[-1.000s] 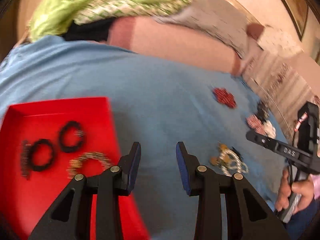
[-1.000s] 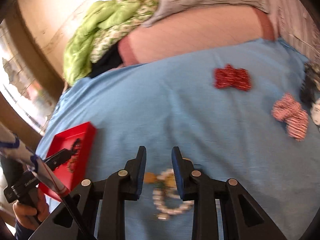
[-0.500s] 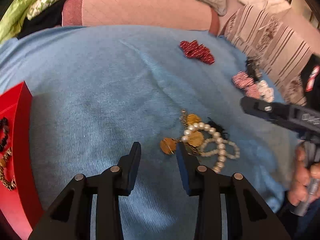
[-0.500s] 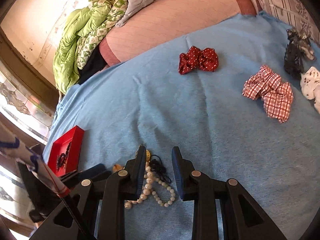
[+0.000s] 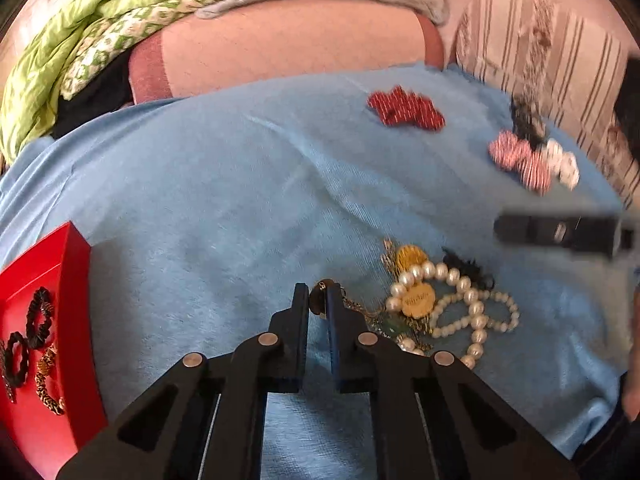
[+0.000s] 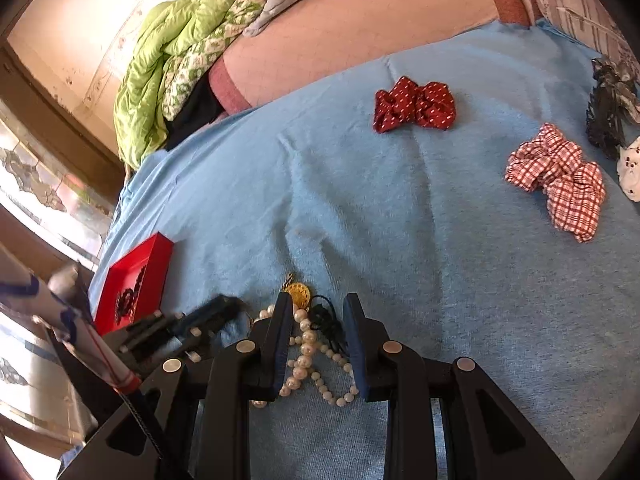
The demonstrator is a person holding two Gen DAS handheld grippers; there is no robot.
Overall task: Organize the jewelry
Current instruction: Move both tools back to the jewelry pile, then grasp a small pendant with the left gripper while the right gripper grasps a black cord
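Left gripper (image 5: 318, 300) just clamped onto a small round gold pendant (image 5: 320, 294) at the tangled jewelry pile (image 5: 436, 304) near the blue blanket's (image 5: 240, 200) front edge. Right gripper (image 6: 316, 320) hangs unclenched over the white pearl strand (image 6: 306, 354), gripping nothing. Risk: lifting may drag the whole tangle, or the pendant slips before the red tray (image 5: 76, 280).

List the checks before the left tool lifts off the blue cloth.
1. Left tool grip: jaws just closed, gold pendant between them: ok.
2. Pendant's chain free of pearl necklace: it runs into that pile: not ok.
3. Right tool placed to pin the pile: open, straddling the pearl necklace: ok.
4. Room in red tray: ok.
5. Blue cloth bare toward tray: ok.
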